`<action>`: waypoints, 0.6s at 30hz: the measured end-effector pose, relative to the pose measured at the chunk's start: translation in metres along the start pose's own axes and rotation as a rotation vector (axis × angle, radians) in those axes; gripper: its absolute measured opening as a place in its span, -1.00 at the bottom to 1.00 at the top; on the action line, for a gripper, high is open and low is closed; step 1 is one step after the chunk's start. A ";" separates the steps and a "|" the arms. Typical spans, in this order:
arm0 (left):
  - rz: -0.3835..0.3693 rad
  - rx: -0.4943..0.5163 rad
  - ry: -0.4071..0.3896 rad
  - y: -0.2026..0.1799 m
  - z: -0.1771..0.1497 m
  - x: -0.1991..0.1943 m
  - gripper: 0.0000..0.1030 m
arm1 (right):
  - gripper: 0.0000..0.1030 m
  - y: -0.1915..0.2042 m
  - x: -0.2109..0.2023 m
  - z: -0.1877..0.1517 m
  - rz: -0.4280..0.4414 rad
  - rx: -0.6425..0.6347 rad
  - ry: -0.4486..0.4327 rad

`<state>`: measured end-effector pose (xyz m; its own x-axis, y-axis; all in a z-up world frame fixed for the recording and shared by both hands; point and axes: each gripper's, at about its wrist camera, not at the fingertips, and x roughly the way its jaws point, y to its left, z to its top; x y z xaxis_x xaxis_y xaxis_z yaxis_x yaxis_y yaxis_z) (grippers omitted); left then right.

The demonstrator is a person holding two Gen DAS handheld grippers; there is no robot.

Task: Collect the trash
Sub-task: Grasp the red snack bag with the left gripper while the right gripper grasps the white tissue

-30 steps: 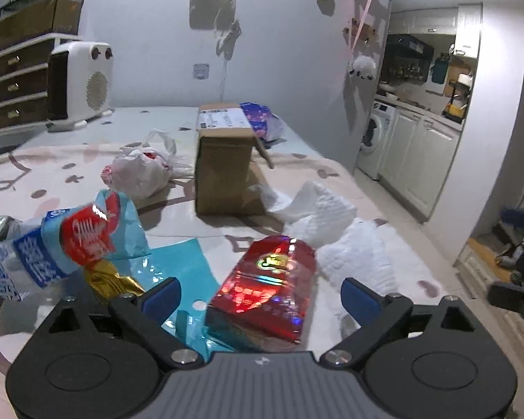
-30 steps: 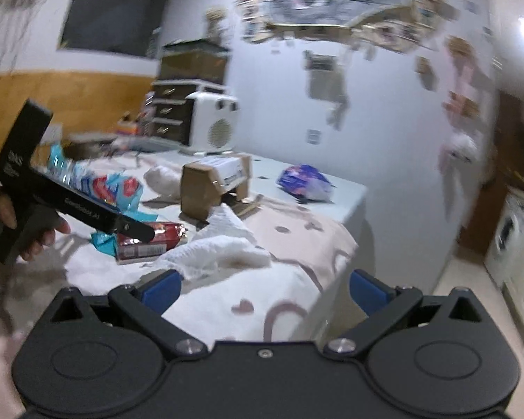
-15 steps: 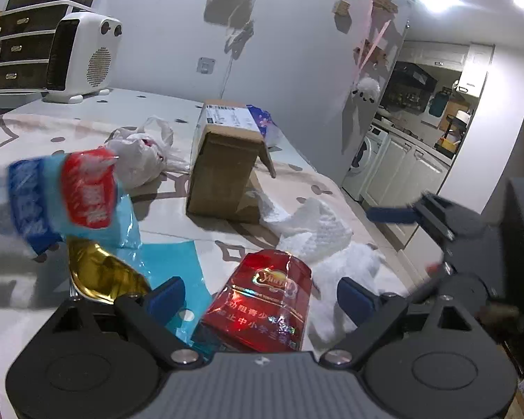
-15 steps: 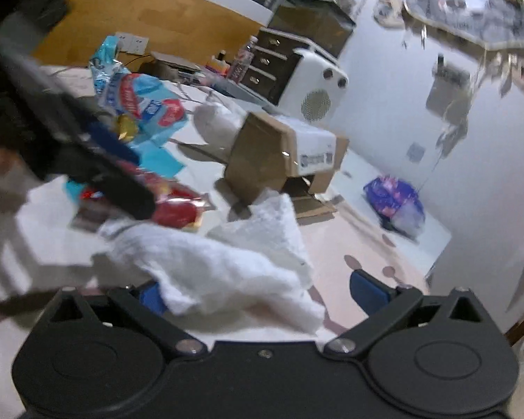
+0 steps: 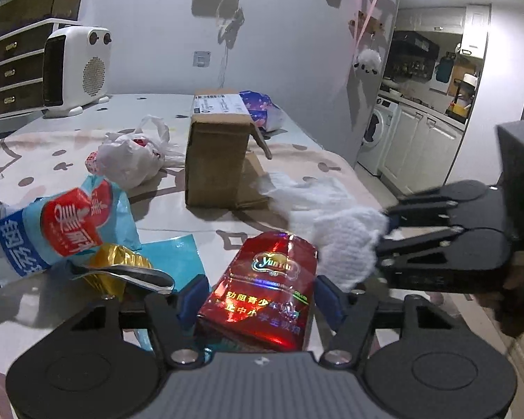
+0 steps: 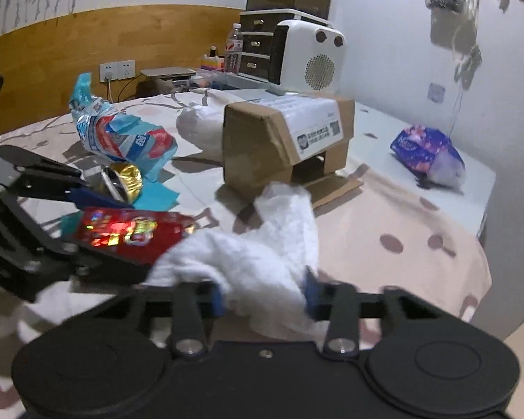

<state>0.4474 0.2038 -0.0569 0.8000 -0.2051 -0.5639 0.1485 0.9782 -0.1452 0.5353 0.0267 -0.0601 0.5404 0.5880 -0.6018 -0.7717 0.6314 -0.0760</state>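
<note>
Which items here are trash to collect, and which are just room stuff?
Trash: red foil pack in the left gripper, white tissue wad in the right gripper, blue-red wrapper, gold foil, knotted plastic bag.

Room stuff: heater, drawer unit, water bottle.

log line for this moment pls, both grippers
left gripper: shut on red foil pack | right gripper: shut on white tissue wad | both on table

White walls (image 5: 150,17), wood-panelled wall (image 6: 87,38), kitchen cabinets (image 5: 412,146) beyond.
</note>
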 end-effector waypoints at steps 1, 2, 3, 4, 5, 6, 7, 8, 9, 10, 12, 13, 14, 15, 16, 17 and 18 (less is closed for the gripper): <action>0.005 0.005 0.001 0.000 0.000 0.000 0.29 | -0.57 0.002 -0.004 -0.002 -0.014 0.020 0.011; 0.011 0.012 0.002 -0.002 0.000 0.000 0.28 | -0.59 0.003 -0.009 -0.003 -0.022 0.042 0.022; 0.017 0.019 0.002 -0.003 -0.001 0.000 0.28 | -0.61 0.005 -0.015 -0.006 -0.027 0.070 0.031; 0.022 0.026 0.003 -0.004 -0.001 0.000 0.27 | -0.62 0.007 -0.022 -0.009 -0.032 0.103 0.042; 0.026 0.031 0.004 -0.005 -0.001 0.000 0.26 | -0.62 0.010 -0.029 -0.012 -0.040 0.126 0.057; 0.030 0.035 0.005 -0.006 -0.002 0.000 0.25 | -0.62 0.015 -0.038 -0.016 -0.051 0.145 0.071; 0.032 0.035 0.005 -0.006 -0.002 0.000 0.24 | -0.62 0.020 -0.046 -0.019 -0.056 0.162 0.085; 0.035 0.034 0.006 -0.006 -0.002 -0.001 0.22 | -0.62 0.026 -0.055 -0.023 -0.056 0.187 0.102; 0.037 0.032 0.006 -0.007 -0.003 -0.001 0.20 | -0.62 0.030 -0.063 -0.026 -0.051 0.205 0.114; 0.039 0.031 0.007 -0.007 -0.003 -0.002 0.19 | -0.62 0.036 -0.071 -0.029 -0.045 0.223 0.128; 0.044 0.031 0.008 -0.009 -0.004 -0.003 0.14 | -0.62 0.050 -0.088 -0.035 -0.009 0.263 0.149; 0.047 0.031 0.009 -0.010 -0.005 -0.004 0.13 | -0.57 0.057 -0.096 -0.038 0.020 0.281 0.156; 0.049 0.032 0.011 -0.012 -0.005 -0.005 0.12 | -0.40 0.066 -0.104 -0.041 0.055 0.287 0.158; 0.048 0.034 0.014 -0.013 -0.006 -0.006 0.11 | -0.32 0.076 -0.112 -0.043 0.076 0.271 0.153; 0.045 0.032 0.016 -0.013 -0.006 -0.008 0.10 | -0.12 0.086 -0.119 -0.044 0.089 0.239 0.147; 0.042 0.028 0.018 -0.013 -0.007 -0.009 0.10 | 0.21 0.095 -0.125 -0.046 0.094 0.194 0.145; 0.038 0.020 0.021 -0.013 -0.008 -0.010 0.09 | 0.37 0.103 -0.131 -0.046 0.095 0.145 0.140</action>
<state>0.4329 0.1933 -0.0554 0.7928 -0.1685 -0.5857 0.1302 0.9857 -0.1072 0.3696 -0.0090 -0.0259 0.4077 0.5792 -0.7059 -0.7554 0.6482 0.0955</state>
